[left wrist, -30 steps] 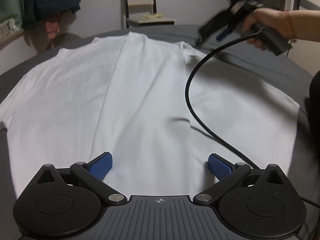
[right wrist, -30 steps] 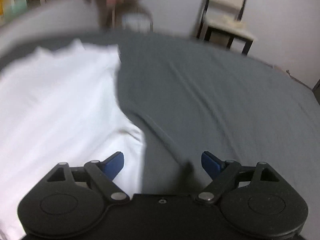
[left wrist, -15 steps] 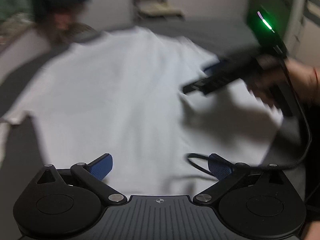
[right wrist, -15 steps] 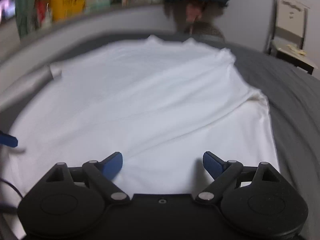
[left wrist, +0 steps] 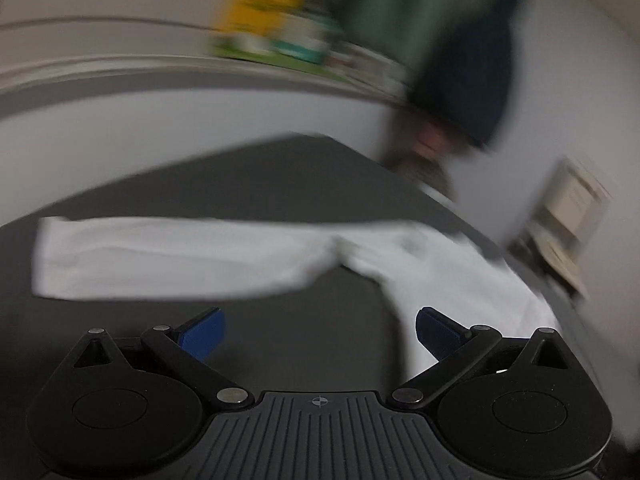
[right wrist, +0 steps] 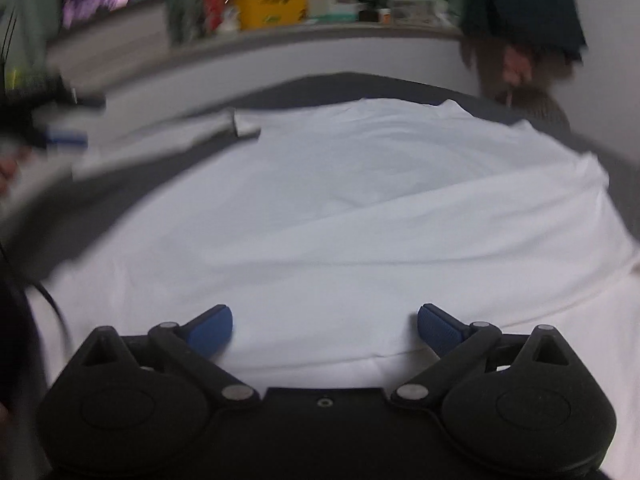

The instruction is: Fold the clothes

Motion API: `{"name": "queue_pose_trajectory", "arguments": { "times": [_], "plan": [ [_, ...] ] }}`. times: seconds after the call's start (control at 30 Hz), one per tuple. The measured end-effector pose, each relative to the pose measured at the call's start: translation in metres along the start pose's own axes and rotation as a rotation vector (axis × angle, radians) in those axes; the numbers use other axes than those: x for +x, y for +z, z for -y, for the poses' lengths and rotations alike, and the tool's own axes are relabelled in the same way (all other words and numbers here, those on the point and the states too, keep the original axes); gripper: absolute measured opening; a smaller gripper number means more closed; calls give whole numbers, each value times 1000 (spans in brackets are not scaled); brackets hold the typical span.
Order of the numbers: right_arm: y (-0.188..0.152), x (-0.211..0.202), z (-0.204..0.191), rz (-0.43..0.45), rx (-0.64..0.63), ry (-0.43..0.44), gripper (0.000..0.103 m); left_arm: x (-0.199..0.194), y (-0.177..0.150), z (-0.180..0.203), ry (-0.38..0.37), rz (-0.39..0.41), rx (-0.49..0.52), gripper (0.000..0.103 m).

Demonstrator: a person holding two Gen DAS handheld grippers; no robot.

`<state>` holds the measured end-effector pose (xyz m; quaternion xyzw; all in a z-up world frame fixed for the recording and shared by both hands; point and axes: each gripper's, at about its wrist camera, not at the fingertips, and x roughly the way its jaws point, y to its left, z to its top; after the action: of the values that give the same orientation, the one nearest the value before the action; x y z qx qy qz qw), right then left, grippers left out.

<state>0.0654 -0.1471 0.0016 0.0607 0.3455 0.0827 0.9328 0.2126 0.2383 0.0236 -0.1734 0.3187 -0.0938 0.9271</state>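
Both grippers, left (left wrist: 318, 330) and right (right wrist: 324, 330), jaws wide, swung leftward; left now faces shirt (right wrist: 360, 220) sleeve (left wrist: 168, 258), likely sleeve fold next.

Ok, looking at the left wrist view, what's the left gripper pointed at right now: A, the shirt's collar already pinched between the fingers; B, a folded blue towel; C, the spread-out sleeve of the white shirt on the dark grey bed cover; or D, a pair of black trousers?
C: the left gripper is open and empty above the dark grey bed cover, with the white shirt's long sleeve stretched out ahead.
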Motion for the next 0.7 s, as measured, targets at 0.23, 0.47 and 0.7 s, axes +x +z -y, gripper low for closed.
{"name": "queue_pose_trajectory", "arguments": {
  "times": [0.23, 0.47, 0.7],
  "plan": [
    [-6, -2, 2, 5, 1, 9, 100, 20, 26, -102, 311, 180, -302, 103],
    [-12, -3, 4, 7, -7, 15, 102, 53, 30, -127, 496, 122, -197, 87],
    [-14, 0, 3, 6, -43, 8, 103, 82, 30, -126, 506, 57, -182, 27]
  ]
}}
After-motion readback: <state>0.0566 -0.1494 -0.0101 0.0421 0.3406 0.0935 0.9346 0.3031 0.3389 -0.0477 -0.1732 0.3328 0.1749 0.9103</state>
